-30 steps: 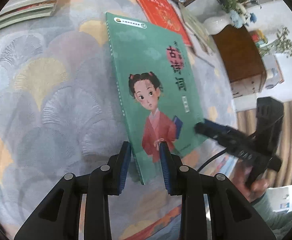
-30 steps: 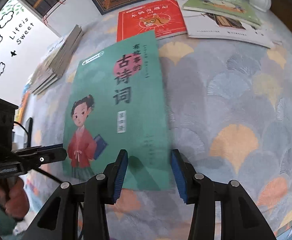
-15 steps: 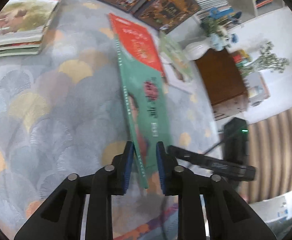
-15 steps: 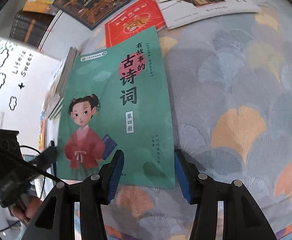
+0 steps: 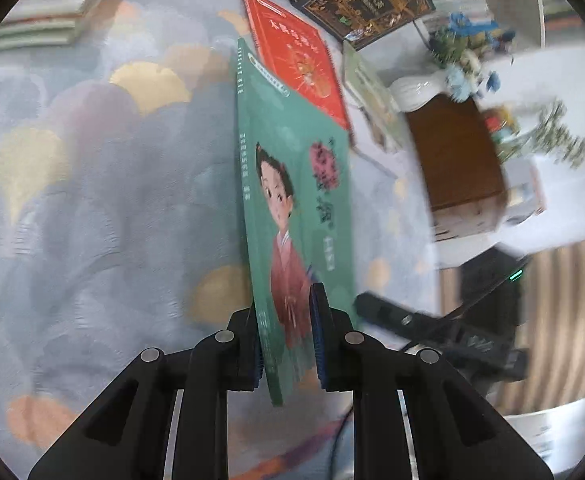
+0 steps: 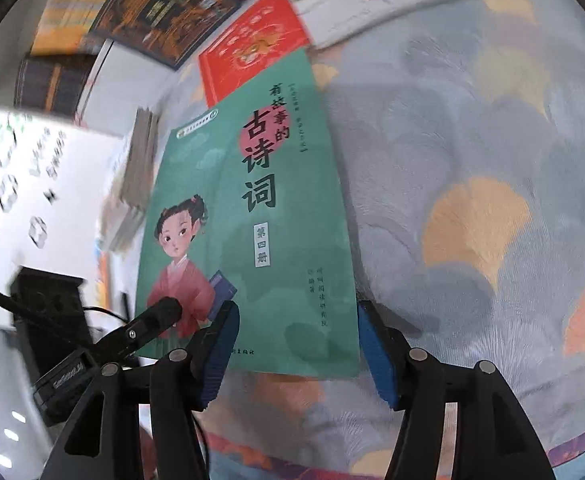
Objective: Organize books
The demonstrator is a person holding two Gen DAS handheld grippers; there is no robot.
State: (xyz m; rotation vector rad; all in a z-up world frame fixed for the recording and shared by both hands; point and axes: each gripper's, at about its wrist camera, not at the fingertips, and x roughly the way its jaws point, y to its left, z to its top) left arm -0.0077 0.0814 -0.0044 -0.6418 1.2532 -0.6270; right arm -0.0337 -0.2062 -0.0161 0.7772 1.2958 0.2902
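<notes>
Books lie scattered over the grey fan-patterned cloth that covers the counter, and the thin green paperback with a girl in a red robe on its cover is tipped up off that cloth on edge, its top reaching the flat red book, probably so it can be carried to the stack of books at the far left. The left gripper has just been closing and clamps its lower edge. The right gripper has just been opening; its pads straddle the bottom margin without pressing, seemingly handing off.

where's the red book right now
The red book lies flat on the patterned cloth, top centre in both wrist views, just beyond the far end of the green book and beside the dark ornate books.
</notes>
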